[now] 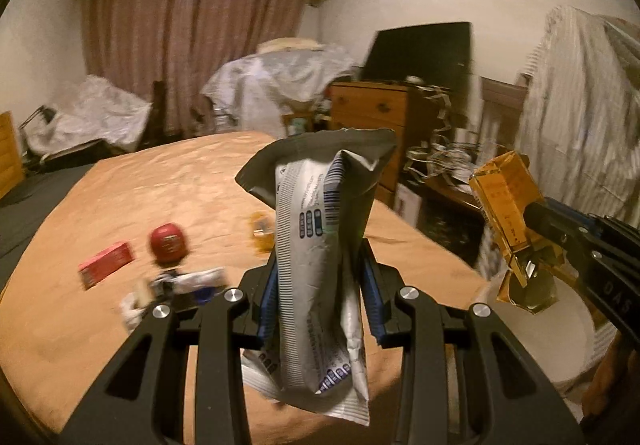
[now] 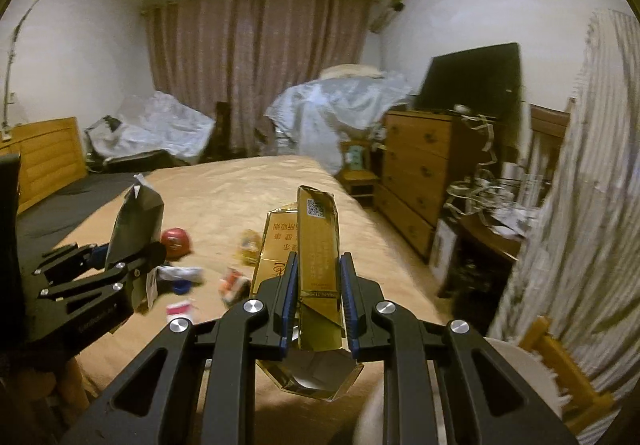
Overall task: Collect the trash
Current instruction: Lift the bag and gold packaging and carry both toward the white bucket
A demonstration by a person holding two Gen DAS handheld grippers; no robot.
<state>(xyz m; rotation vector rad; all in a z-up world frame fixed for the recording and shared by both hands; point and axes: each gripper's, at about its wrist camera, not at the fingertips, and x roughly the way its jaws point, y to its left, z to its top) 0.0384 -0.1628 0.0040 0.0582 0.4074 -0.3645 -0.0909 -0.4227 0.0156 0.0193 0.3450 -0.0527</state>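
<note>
A crumpled silver and white snack bag [image 1: 316, 229] stands upright between the blue pads of my left gripper [image 1: 320, 261], which is shut on it. My right gripper [image 2: 320, 257] is shut on a flattened golden carton [image 2: 316, 213]. In the left wrist view the right gripper [image 1: 540, 229] holds that carton [image 1: 506, 205] above a white bin [image 1: 556, 333] at the lower right. The right wrist view shows the left gripper [image 2: 140, 261] and its bag [image 2: 136, 217] at the left. More litter lies on the bed: a red round tub [image 1: 168, 243], a red box [image 1: 106, 263], a blue and white wrapper [image 1: 188, 283] and a yellow wrapper [image 1: 260, 233].
The bed [image 1: 160, 173] has a tan cover. A wooden dresser [image 2: 416, 173] with a dark screen [image 2: 472, 77] on it stands to its right, beside a cluttered low table [image 2: 492, 229]. Striped cloth [image 2: 580, 205] hangs at the far right. Sheet-covered furniture [image 2: 332, 105] stands before the curtains.
</note>
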